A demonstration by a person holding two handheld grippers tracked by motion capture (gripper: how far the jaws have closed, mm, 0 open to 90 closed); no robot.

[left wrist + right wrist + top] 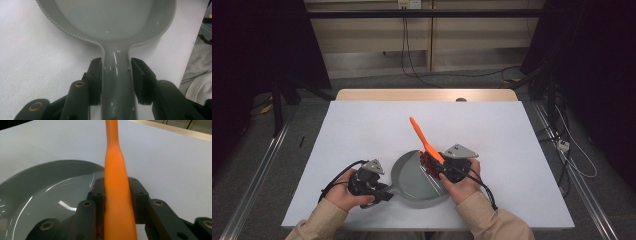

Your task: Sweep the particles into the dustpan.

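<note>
On the left, the left gripper (379,192) has its jaws squeezed tight on the handle of the grey pan (412,185). The pan sits on the white worktop (362,130). On the right, the right gripper (439,167) pinches the orange spatula (422,137) over red bits (428,161) in the pan.
</note>
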